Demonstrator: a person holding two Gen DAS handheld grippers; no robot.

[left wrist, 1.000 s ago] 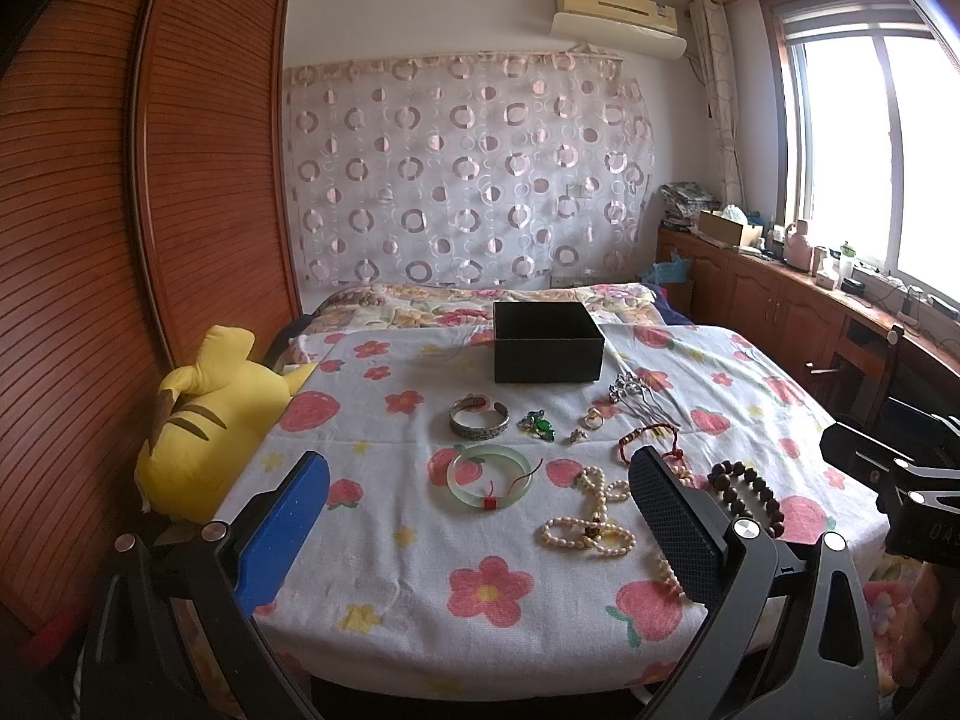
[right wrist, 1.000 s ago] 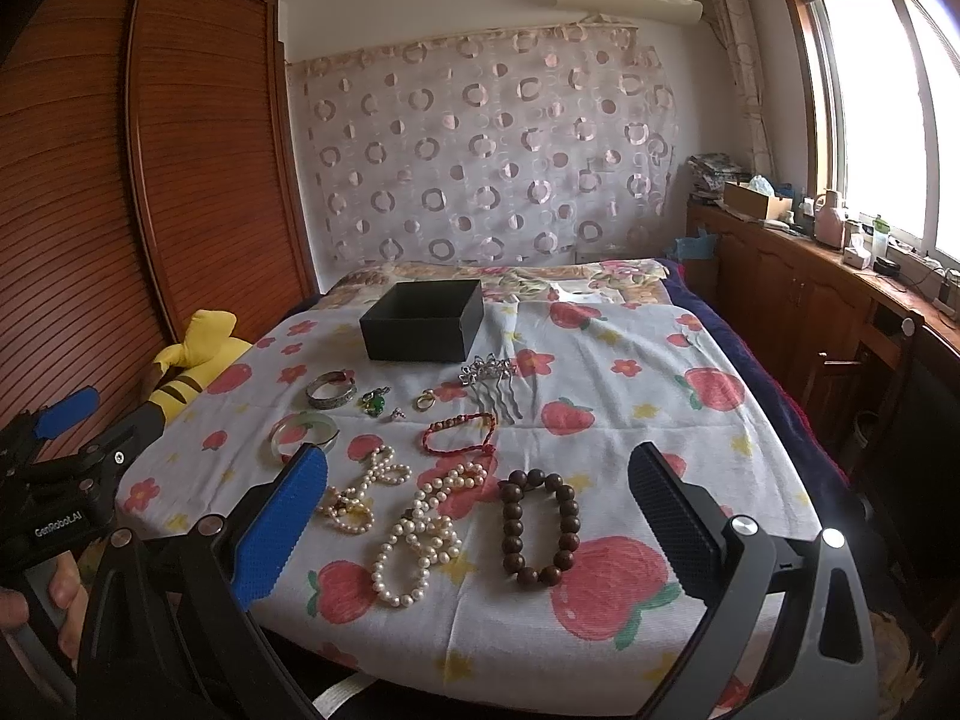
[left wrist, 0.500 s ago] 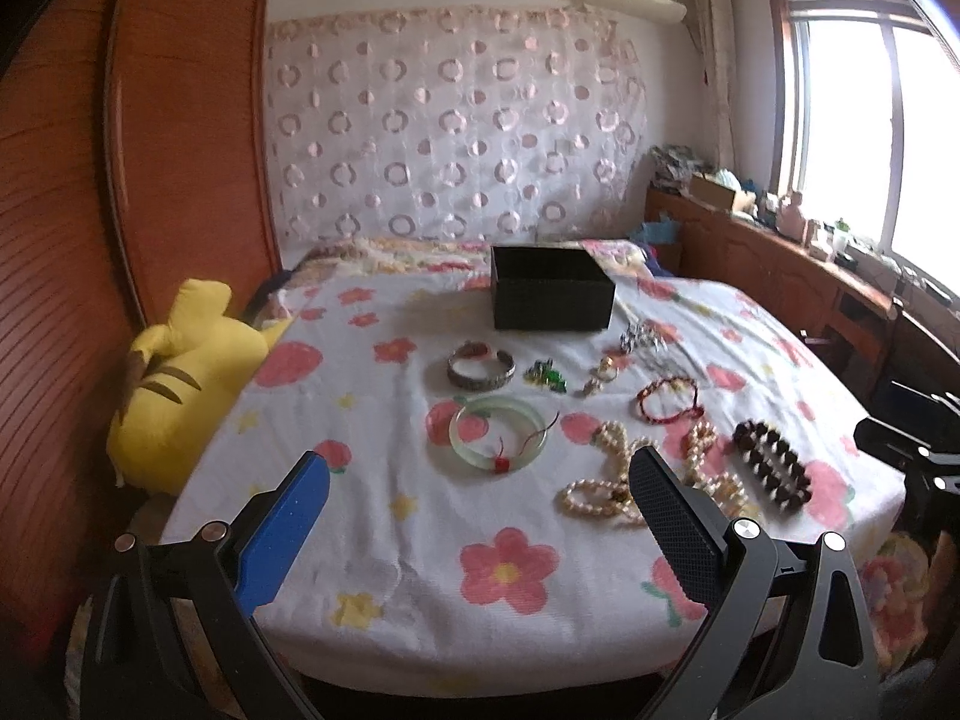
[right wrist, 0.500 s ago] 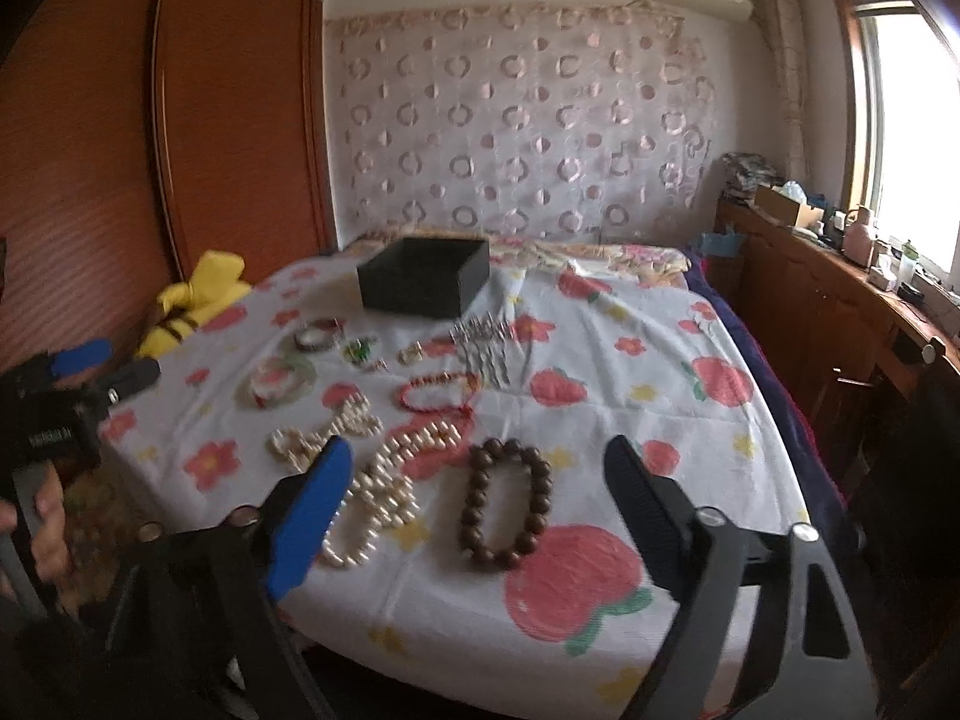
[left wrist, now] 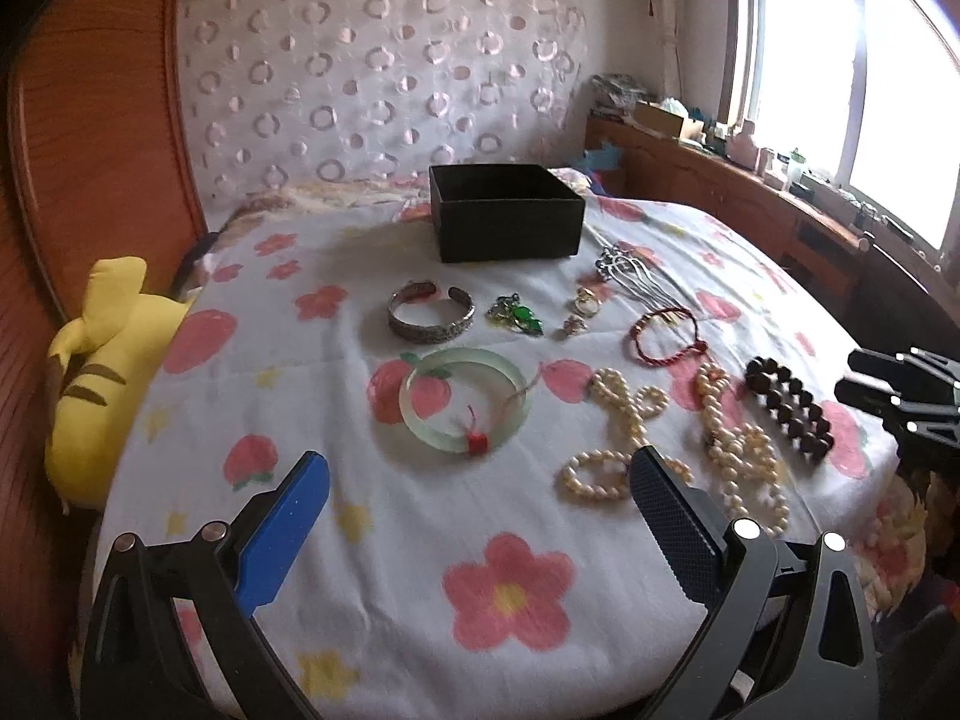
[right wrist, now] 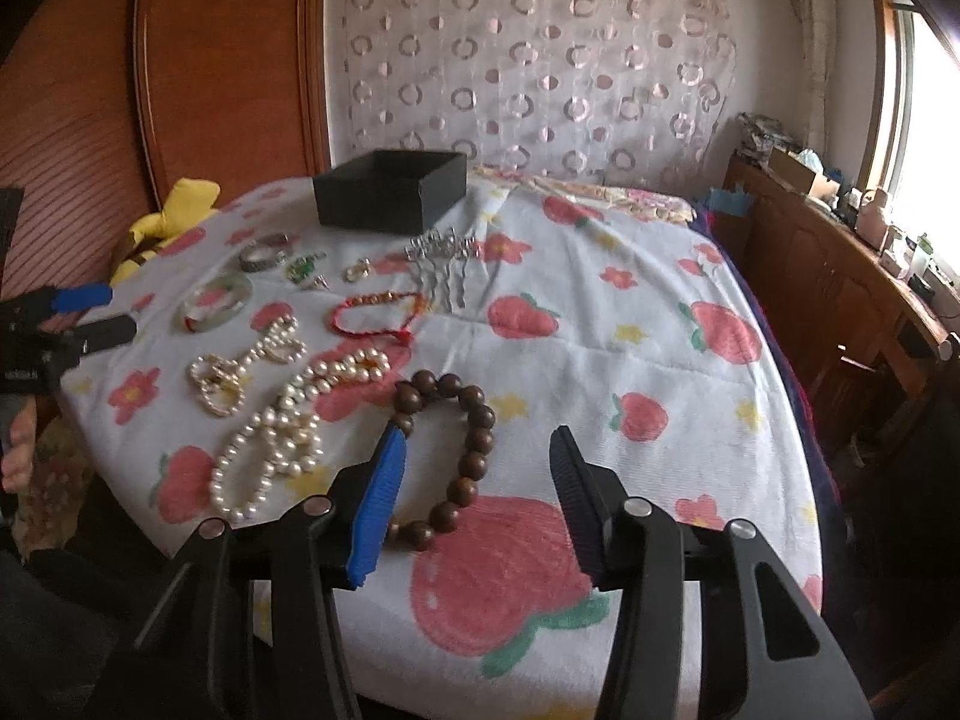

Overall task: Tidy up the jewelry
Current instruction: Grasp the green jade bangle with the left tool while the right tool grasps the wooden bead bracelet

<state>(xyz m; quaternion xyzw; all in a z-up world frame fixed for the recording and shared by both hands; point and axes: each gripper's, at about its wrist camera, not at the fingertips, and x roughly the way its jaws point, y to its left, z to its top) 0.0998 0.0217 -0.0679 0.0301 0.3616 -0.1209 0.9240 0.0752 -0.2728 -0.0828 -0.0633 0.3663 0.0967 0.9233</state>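
Note:
Jewelry lies spread on a flowered bed cover point(left wrist: 372, 546). An open black box point(left wrist: 507, 219) point(right wrist: 390, 189) stands at the far side. My left gripper point(left wrist: 480, 474) is open and empty, just short of a green jade bangle point(left wrist: 465, 405). My right gripper point(right wrist: 477, 450) is open and empty, over the near end of a dark wooden bead bracelet point(right wrist: 456, 456) point(left wrist: 789, 411). A silver cuff point(left wrist: 429, 318), green pendant point(left wrist: 516, 315), red cord bracelet point(left wrist: 663, 333), silver hairpins point(right wrist: 444, 264) and pearl strands point(right wrist: 282, 420) point(left wrist: 618, 438) lie between.
A yellow plush toy point(left wrist: 102, 372) leans at the bed's left edge beside a wooden wardrobe point(left wrist: 90, 96). A wooden cabinet point(right wrist: 840, 276) with clutter runs under the window on the right. A patterned curtain point(left wrist: 384, 78) hangs behind the bed.
Both grippers have moved forward and down toward the bed. The left one has closed in on the jade bangle. The right one has narrowed and come over the wooden bead bracelet.

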